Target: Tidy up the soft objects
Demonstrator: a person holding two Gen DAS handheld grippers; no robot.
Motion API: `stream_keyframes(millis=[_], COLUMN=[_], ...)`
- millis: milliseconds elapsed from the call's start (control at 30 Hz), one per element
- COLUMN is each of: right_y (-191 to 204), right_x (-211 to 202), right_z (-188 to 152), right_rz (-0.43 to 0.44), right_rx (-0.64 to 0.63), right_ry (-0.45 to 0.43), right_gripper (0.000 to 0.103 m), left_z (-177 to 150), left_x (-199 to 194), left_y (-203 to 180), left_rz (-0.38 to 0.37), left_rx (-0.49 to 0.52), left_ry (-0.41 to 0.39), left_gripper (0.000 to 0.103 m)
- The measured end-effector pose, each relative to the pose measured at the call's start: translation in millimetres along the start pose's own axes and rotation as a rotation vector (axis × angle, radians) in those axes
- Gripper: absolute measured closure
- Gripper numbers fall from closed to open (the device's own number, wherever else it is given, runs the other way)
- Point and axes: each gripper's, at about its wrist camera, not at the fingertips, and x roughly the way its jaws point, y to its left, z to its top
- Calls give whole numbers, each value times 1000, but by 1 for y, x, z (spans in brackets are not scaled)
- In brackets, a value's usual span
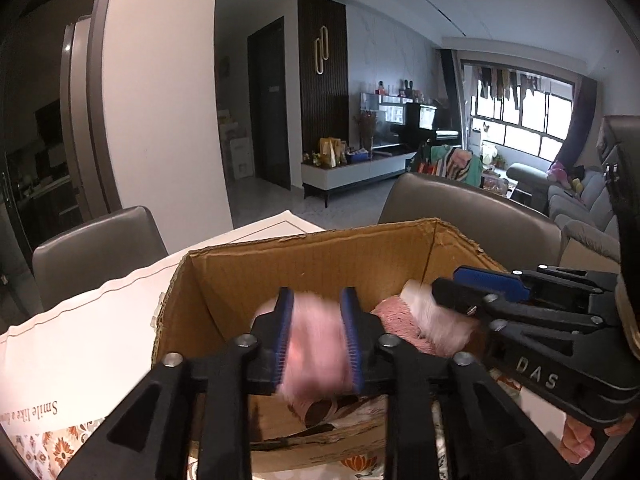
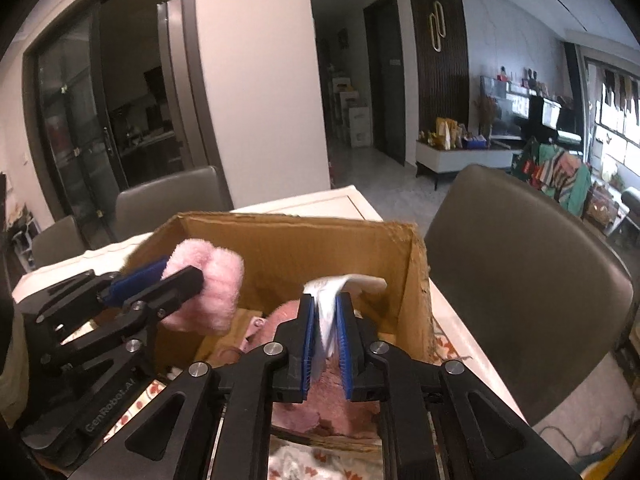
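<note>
Cardboard is the landmark: an open brown cardboard box (image 1: 304,280) stands on a cloth-covered table (image 1: 80,340), with grey chairs behind it.

From the left wrist camera, the left gripper (image 1: 318,340) hangs over the box's near edge. A blurred roll of pink fluffy cloth (image 1: 316,344) sits between its blue pads. They look close against the fluff, though I cannot tell whether they press or have let go. Deeper in the box lies a darker pink towel (image 1: 400,324). Over the box's right side is the right gripper (image 1: 444,300), its tips at a pale furry piece.

From the right wrist camera, the right gripper (image 2: 325,340) has its pads narrowly apart around a white fabric strip (image 2: 326,316), which is blurred. Whether that is pinched or slipping free, I cannot say. Below it pink fabric already covers part of the box floor. The left gripper (image 2: 176,280) holds its roll above the box's left half.

I judge the task well underway: some soft things are boxed, these two pieces are arriving, and releasing them remains.
</note>
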Motion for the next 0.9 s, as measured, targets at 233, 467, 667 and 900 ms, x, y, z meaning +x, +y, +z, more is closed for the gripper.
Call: stream_keyframes(millis=[233, 467, 667, 900], right_y=[-3, 8, 17, 29], right_x=[-12, -33, -66, -117], right_z=[-1, -1, 1, 1], right_rz=[-16, -36, -38, -54], right_rx=[17, 2, 0, 16], right_ry=[-35, -70, -113, -155], right_gripper=[64, 64, 64, 64], left_z=[1, 4, 11, 11], left_x=[-11, -41, -83, -145], left_y=[0, 5, 4, -1], left_rz=[26, 59, 89, 131], left_rx=[-11, -51, -69, -74], left_ry=[-19, -39, -66, -103], left_gripper=[66, 66, 61, 57])
